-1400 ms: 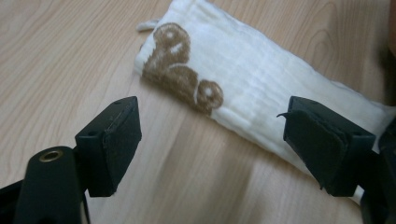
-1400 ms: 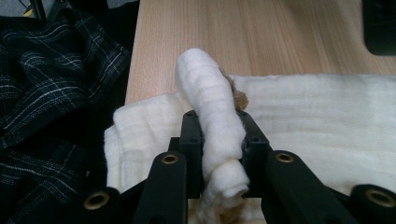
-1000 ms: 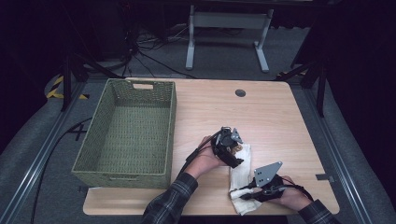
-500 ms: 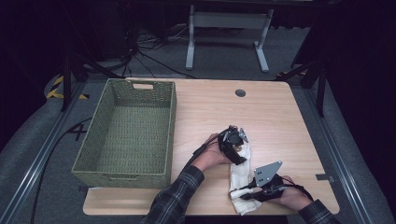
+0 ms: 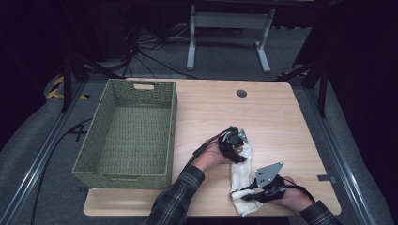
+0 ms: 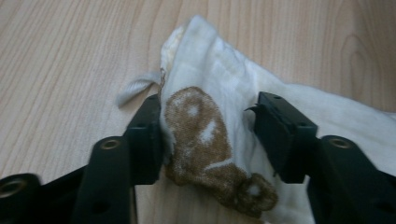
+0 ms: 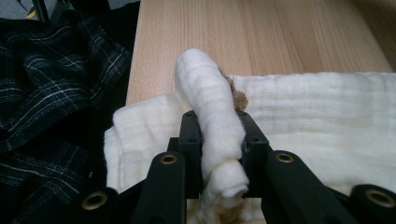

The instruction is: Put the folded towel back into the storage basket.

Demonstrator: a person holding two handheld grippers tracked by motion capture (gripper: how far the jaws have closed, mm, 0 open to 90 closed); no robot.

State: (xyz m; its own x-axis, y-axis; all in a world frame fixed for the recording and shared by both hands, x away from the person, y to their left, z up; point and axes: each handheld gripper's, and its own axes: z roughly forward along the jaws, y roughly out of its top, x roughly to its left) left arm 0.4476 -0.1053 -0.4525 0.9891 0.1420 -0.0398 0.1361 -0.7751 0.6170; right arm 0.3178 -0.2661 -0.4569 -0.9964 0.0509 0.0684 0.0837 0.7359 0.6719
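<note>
Wooden table point(image 5: 281, 117) bearing green basket point(image 5: 129, 136), seemingly folded cloth point(image 5: 240, 171).

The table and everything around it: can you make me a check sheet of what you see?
Surface: wooden table, round hole near the far edge.
Job's things: white cloth with a brown print, lying rumpled near the front edge.
Clutter: green woven basket.
Grippers: right gripper pinches a cloth fold; left gripper, jaws just closing, straddles the print, right pad not yet touching.
Cables: black cable trailing from the left gripper.
Surroundings: grey floor, metal stand.
</note>
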